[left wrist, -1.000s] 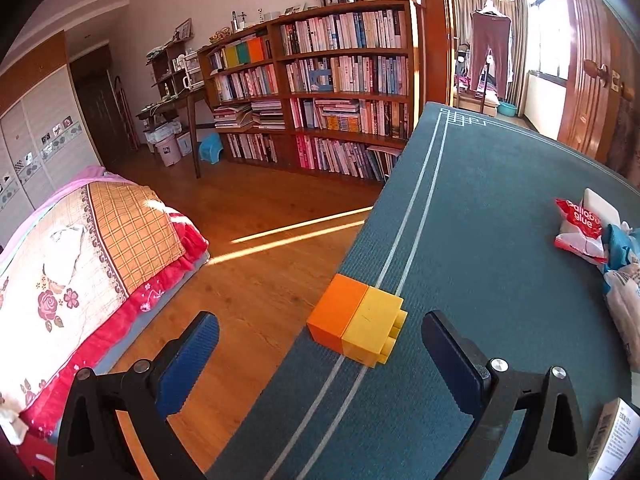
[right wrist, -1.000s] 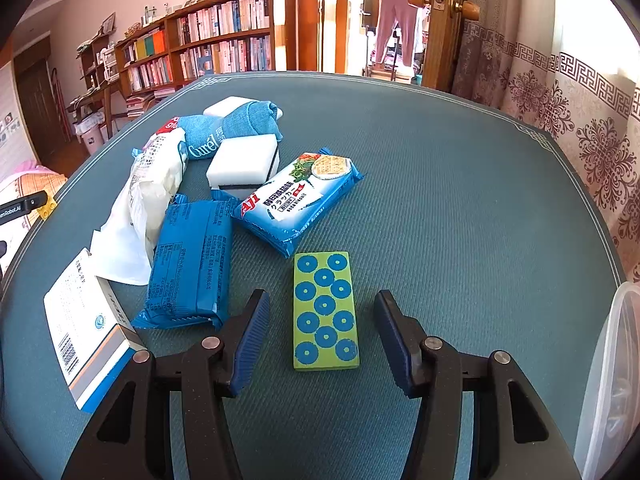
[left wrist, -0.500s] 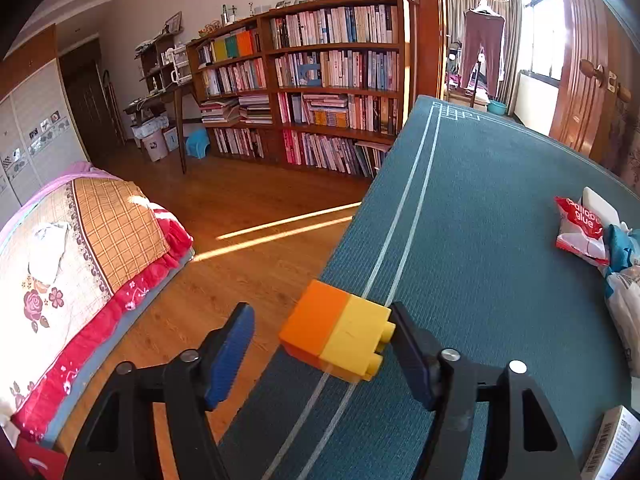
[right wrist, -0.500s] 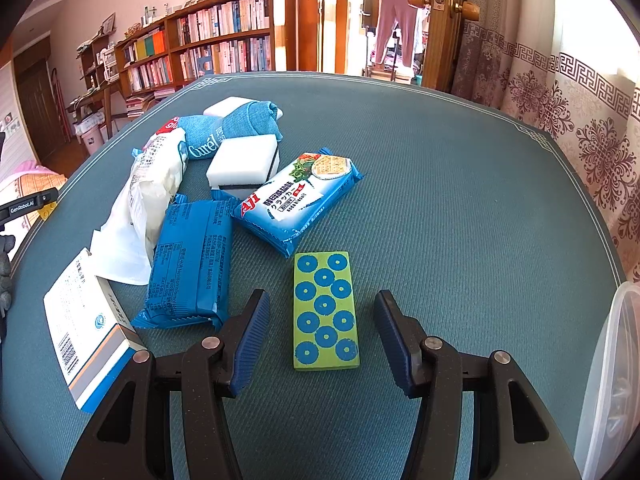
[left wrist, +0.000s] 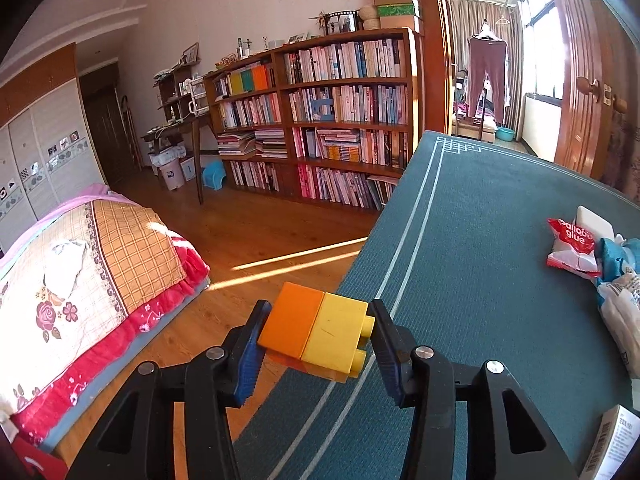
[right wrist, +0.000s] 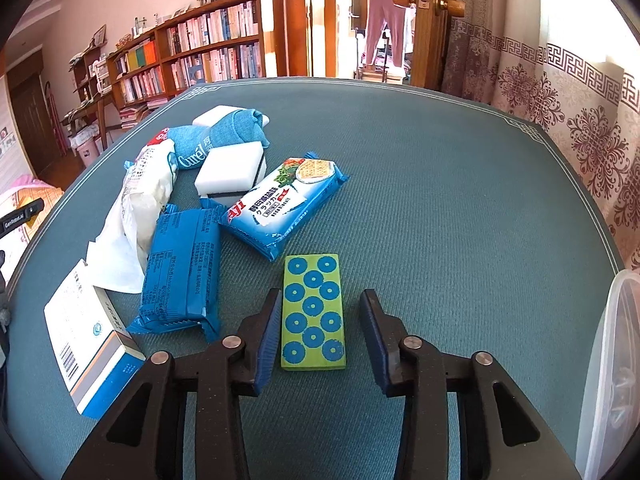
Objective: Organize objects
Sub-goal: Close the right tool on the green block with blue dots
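My left gripper [left wrist: 318, 340] is shut on an orange-and-yellow toy brick block [left wrist: 316, 330] and holds it just above the left edge of the teal table [left wrist: 480, 240]. My right gripper [right wrist: 320, 332] is open, its fingers either side of a green block with blue dots [right wrist: 313, 312] that lies flat on the table [right wrist: 440, 200]. The left finger pad [right wrist: 269, 328] is close to the block; the right one stands apart.
Left of the green block lie a blue wrapped pack [right wrist: 182, 268], a cracker packet [right wrist: 286, 206], white sponges [right wrist: 230, 172], a blue cloth [right wrist: 224, 140], a white bag [right wrist: 140, 200] and a carton [right wrist: 90, 340]. A clear plastic container [right wrist: 616, 360] stands at the right edge. Floor and bed [left wrist: 80, 280] lie beyond the table's left edge.
My left gripper has closed onto the orange-and-yellow block and lifted it slightly off the table. My right gripper has not moved.
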